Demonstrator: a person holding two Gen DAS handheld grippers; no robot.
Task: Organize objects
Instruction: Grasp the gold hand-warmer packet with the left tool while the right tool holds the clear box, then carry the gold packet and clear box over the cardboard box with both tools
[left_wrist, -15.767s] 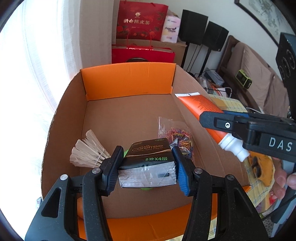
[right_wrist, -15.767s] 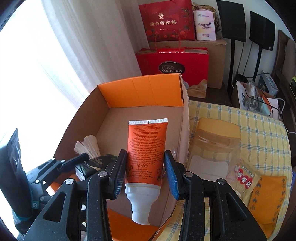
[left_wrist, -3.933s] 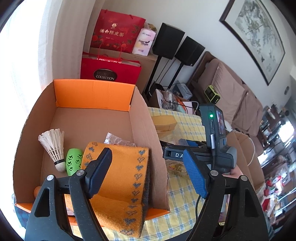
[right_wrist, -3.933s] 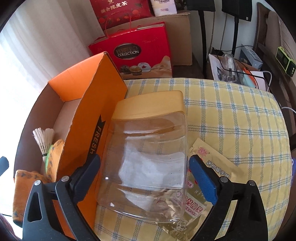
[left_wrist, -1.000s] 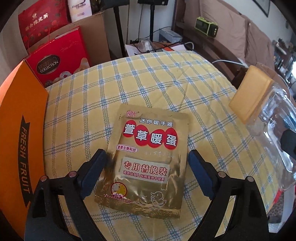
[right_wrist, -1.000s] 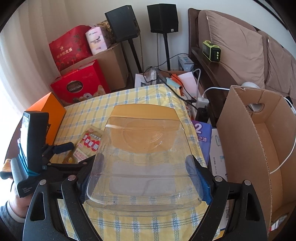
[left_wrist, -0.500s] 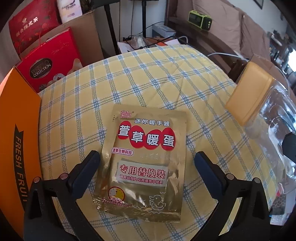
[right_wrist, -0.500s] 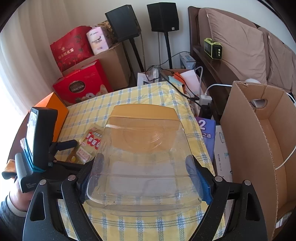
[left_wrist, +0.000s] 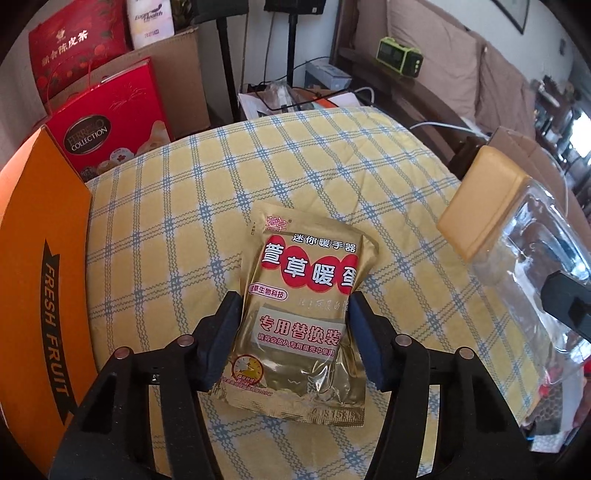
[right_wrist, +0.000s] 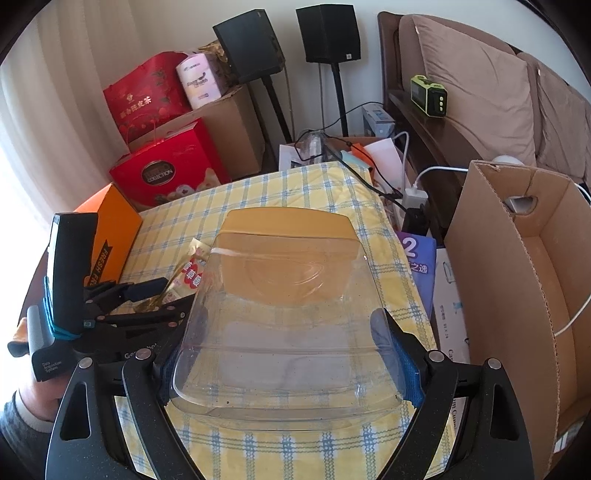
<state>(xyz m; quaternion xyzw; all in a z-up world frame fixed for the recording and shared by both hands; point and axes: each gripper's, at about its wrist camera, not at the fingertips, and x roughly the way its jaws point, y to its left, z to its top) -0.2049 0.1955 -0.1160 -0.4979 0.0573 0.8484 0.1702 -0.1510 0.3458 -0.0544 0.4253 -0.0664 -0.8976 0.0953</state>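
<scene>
A gold foil packet (left_wrist: 306, 306) with red ovals and Chinese print lies on the yellow checked tablecloth (left_wrist: 295, 166). My left gripper (left_wrist: 295, 312) is closing on it, its pads press both long edges, and the foil buckles upward between them. In the right wrist view the same packet (right_wrist: 188, 273) pokes out ahead of the left gripper (right_wrist: 147, 291). My right gripper (right_wrist: 288, 332) is shut on a clear plastic jar (right_wrist: 288, 321) with a yellow lid (right_wrist: 288, 221), held above the table. That jar (left_wrist: 535, 240) shows at the right edge of the left wrist view.
An orange "FRESH FRUIT" box (left_wrist: 37, 240) borders the table's left side. Beyond the table's right edge stands a tall brown cardboard box (right_wrist: 517, 258). Red gift boxes (left_wrist: 107, 122), speaker stands and cables crowd the floor behind. A person's hand (right_wrist: 33, 391) holds the left gripper.
The left jaws have gone from wide apart to pressing on the gold packet, which has buckled and lifted at its middle. The right gripper and jar have stayed put.
</scene>
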